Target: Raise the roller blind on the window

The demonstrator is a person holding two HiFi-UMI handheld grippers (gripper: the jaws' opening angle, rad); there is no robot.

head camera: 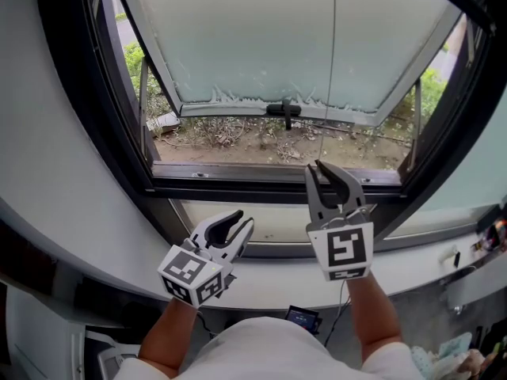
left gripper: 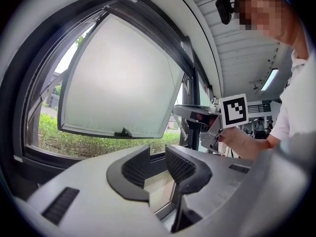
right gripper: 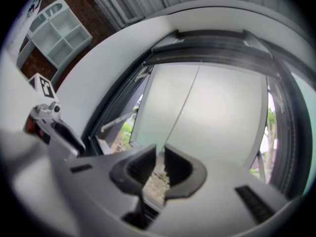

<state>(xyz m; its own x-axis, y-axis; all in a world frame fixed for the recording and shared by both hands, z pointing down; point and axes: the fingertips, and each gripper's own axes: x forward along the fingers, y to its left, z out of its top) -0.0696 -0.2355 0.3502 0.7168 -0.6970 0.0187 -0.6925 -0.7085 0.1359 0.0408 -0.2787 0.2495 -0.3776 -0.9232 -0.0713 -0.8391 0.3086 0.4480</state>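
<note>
A thin pull cord (head camera: 333, 46) hangs from above in front of the open window. It runs down to my right gripper (head camera: 317, 166), which is held up level with the window frame's lower rail. In the right gripper view the cord (right gripper: 181, 105) comes down and ends between the narrow jaws of that gripper (right gripper: 160, 157), which is shut on it. No blind fabric is in view. My left gripper (head camera: 242, 223) is lower, over the white sill (head camera: 103, 236). It is open with nothing between its fingers, as the left gripper view (left gripper: 157, 157) confirms.
The frosted window sash (head camera: 269, 38) is tilted outward, with a dark handle (head camera: 286, 111) on its lower edge. Gravel and shrubs lie outside. The dark frame (head camera: 269, 179) borders the opening. A white shelf unit (right gripper: 54, 28) stands against a brick wall behind.
</note>
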